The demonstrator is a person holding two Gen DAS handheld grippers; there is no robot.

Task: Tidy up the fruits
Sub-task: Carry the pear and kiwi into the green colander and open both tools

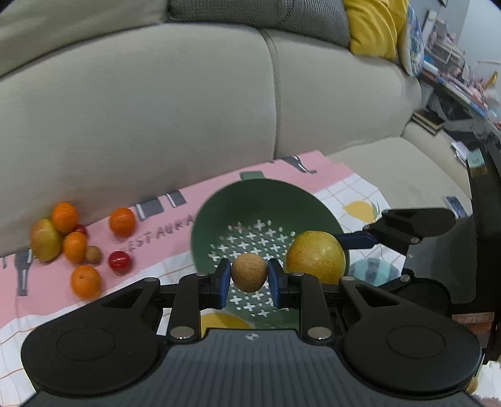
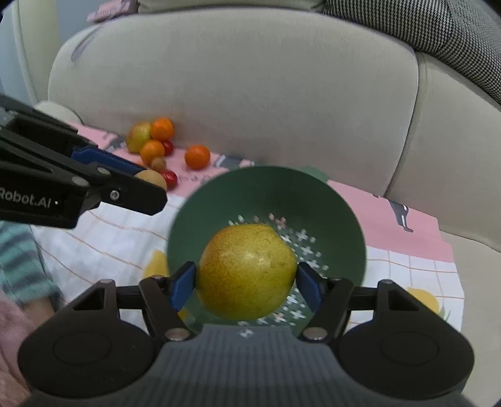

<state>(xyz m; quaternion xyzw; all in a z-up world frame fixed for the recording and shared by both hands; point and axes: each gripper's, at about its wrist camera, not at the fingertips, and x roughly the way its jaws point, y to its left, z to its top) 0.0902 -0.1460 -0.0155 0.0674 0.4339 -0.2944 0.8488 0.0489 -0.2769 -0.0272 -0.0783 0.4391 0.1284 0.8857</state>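
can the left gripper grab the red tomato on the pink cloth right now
Probably not yet: the left gripper is already shut on a small brown fruit. The red tomato lies uncovered, so only the full jaws hinder it.

You're in a home living room: a beige sofa [image 1: 188, 103] fills the frame's upper half, a yellow cushion [image 1: 374, 26] upper right, cluttered shelves [image 1: 451, 62] far right.

fruit pile [image 1: 75, 247] left of colander [image 1: 219, 213] — on cloth [image 1: 103, 281]
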